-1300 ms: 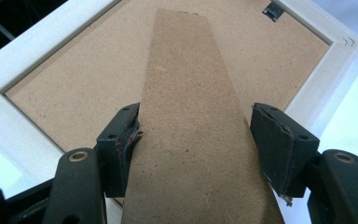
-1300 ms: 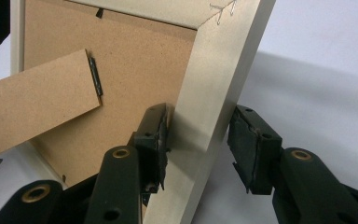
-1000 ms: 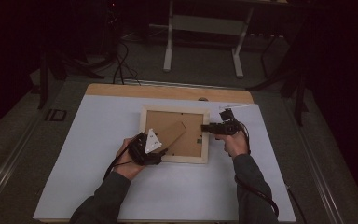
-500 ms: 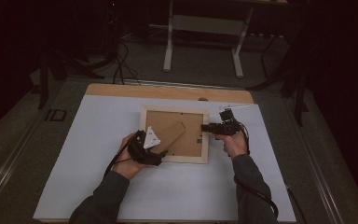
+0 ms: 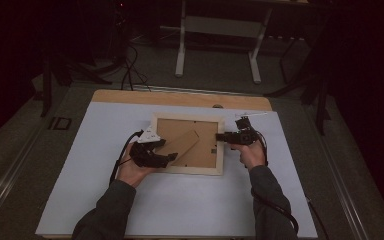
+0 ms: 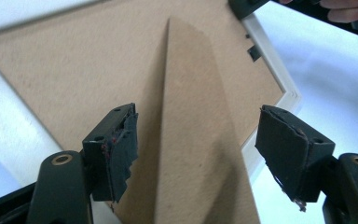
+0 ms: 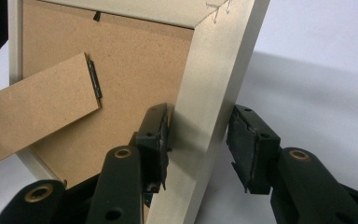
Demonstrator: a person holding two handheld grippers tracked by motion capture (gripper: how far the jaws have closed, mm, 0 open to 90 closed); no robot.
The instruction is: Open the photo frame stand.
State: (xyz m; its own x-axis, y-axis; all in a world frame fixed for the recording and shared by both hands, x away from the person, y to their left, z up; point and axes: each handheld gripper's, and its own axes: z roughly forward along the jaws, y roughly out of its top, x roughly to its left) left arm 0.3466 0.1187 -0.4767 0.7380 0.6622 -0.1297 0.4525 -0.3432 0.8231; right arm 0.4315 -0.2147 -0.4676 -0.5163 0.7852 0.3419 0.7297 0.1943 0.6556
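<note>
A light wooden picture frame (image 5: pixel 189 170) lies face down on the white table, its brown backing board (image 5: pixel 205 150) up. A brown easel stand (image 5: pixel 180 146) hinged to the back slants toward the lower left. My left gripper (image 5: pixel 167 156) straddles the stand's free end (image 6: pixel 191 116). Its jaws have just been closing a little, but both pads stand clear of the stand. My right gripper (image 5: pixel 220 136) is shut on the frame's right rail (image 7: pixel 209 84), one pad on the inner edge and one at the outer edge.
The white sheet (image 5: pixel 105 200) covers the table, with a wooden strip (image 5: pixel 130 96) bare at the far edge. A small black metal hinge (image 7: pixel 93 79) joins the stand to the backing. Metal stand legs (image 5: pixel 180 55) rise on the dark floor beyond.
My left gripper has shifted a little to the left along the stand, and its jaws stand wider than a second ago. The right gripper and the frame have stayed still.
</note>
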